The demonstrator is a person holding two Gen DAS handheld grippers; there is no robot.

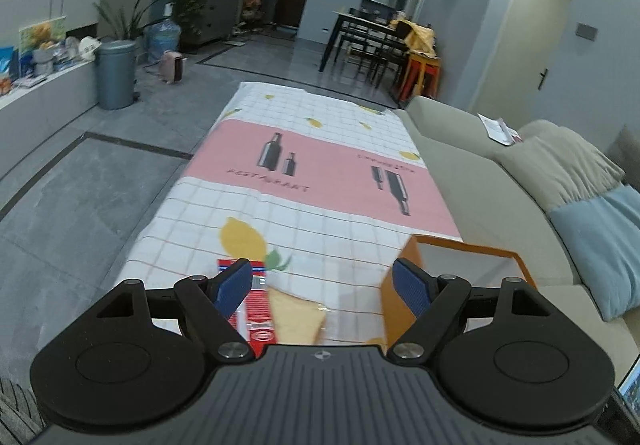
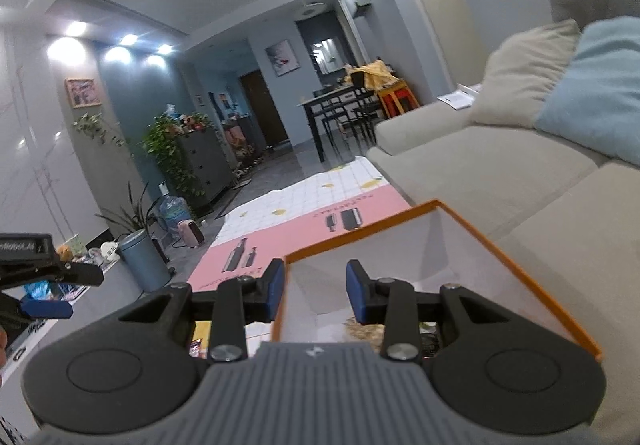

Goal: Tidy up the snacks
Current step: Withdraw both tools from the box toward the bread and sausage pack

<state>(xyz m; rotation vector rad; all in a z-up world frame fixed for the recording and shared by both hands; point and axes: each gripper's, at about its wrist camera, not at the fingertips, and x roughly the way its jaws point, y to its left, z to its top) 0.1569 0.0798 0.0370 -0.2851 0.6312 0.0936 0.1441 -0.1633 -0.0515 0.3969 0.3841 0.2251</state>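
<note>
My left gripper point(image 1: 323, 287) has its blue-padded fingers point(image 1: 234, 285) spread wide with nothing between them, hanging above the table covered in a white checked cloth with a pink band and lemon prints point(image 1: 320, 165). Directly below its gap lies a clear-wrapped slice of pale bread in a red and white printed packet point(image 1: 280, 315), flat on the cloth, with the left finger just over the packet's red edge. To the right of that snack stands the orange-rimmed cardboard box with a white inside point(image 1: 468, 245), its near corner just beside my left gripper's right finger. My right gripper point(image 2: 315, 291) is also open, its gap narrower, with nothing held; its left finger sits over the box's point(image 2: 400, 223) left wall and the right finger is above the interior. Down inside the box I see a speckled tan snack packet point(image 2: 366, 331), partly hidden by the gripper body. A beige fabric sofa point(image 2: 500, 173) runs along the right side of the table.
</note>
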